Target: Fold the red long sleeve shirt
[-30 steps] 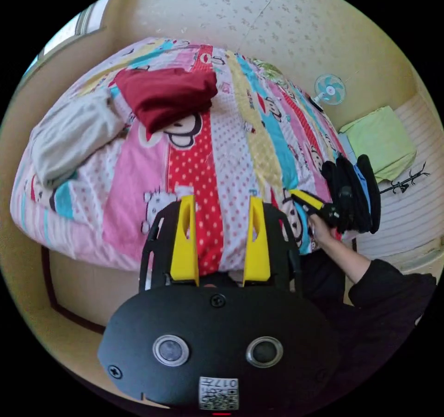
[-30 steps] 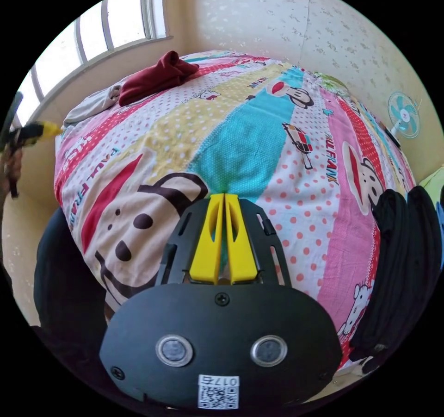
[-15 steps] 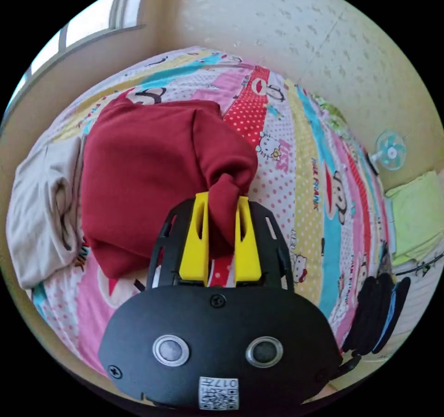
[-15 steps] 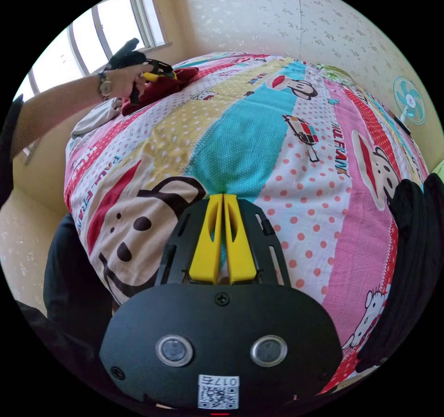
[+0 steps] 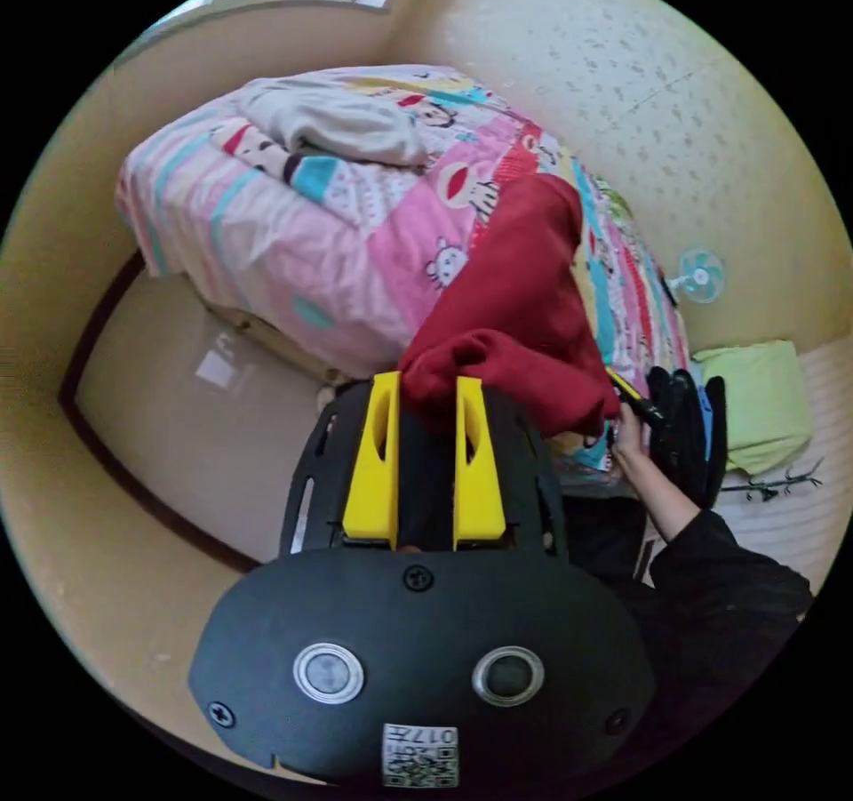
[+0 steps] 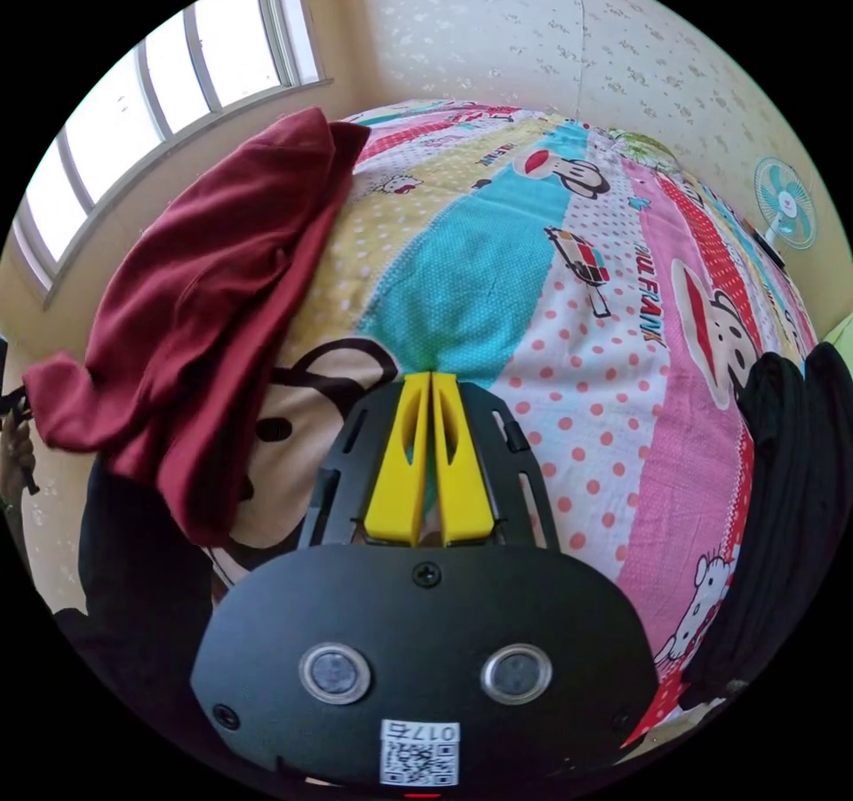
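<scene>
Clearly the dark red long-sleeve knit shirt (image 5: 524, 321) is soft and limp: it hangs in a bunched drape from the left gripper (image 5: 425, 405), whose yellow jaws pinch a wad of it, with its far end trailing on the patchwork cartoon-print bedspread (image 6: 533, 285). It looks light but floppy, so a bunch grip tells little; a hem or shoulder seam would serve better. The right gripper (image 6: 431, 392) sits with jaws together, empty, over the bedspread.
</scene>
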